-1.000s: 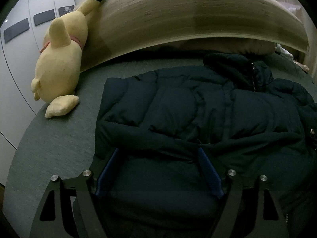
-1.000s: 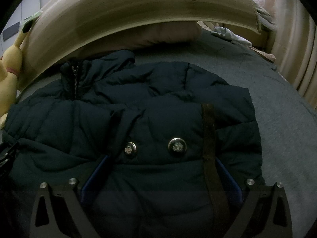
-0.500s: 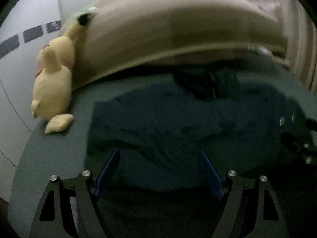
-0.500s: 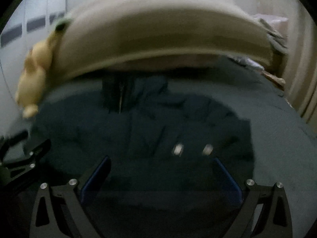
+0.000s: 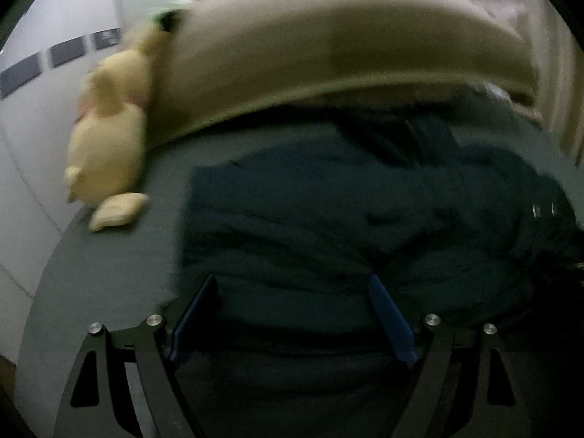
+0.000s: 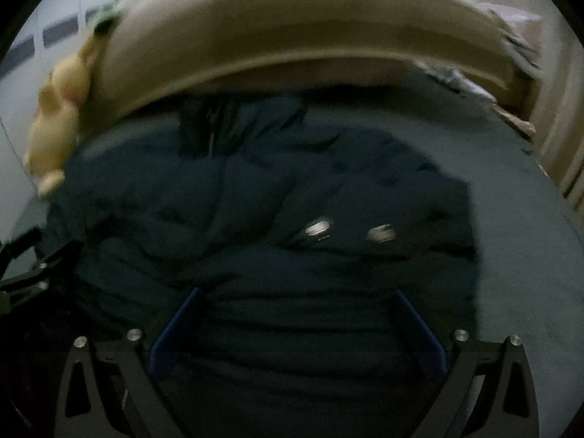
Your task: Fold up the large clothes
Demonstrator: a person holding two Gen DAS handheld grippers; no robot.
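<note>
— Where is the jacket?

— Spread flat on the grey bed, a dark padded jacket with its collar and zip toward the beige headboard. In the right wrist view the same jacket fills the middle of the frame, with two metal snaps showing on its front, near the right side. Both views are blurred, so the fine folds are hard to read.

— And the left tongs?

— Low over the near part of the jacket, on its left side. The two blue fingers stand wide apart, with dark cloth showing between them. Nothing is pinched. I cannot tell whether the tips touch the cloth.

— The right tongs?

— Same story on the jacket's right side: blue fingers spread wide, dark cloth between them, nothing clamped. The snaps lie just beyond the tips. At the left edge of that view the black frame of the left tongs shows beside the jacket.

— What else is on the bed?

— A yellow plush toy leans against the headboard's left end, well apart from the jacket's left edge, with bare grey sheet between them. Behind it is a white wall with dark rectangular panels. In the right wrist view some crumpled cloth lies at the far right corner of the bed, below the headboard's end, and pale curtains hang at the right edge.
</note>
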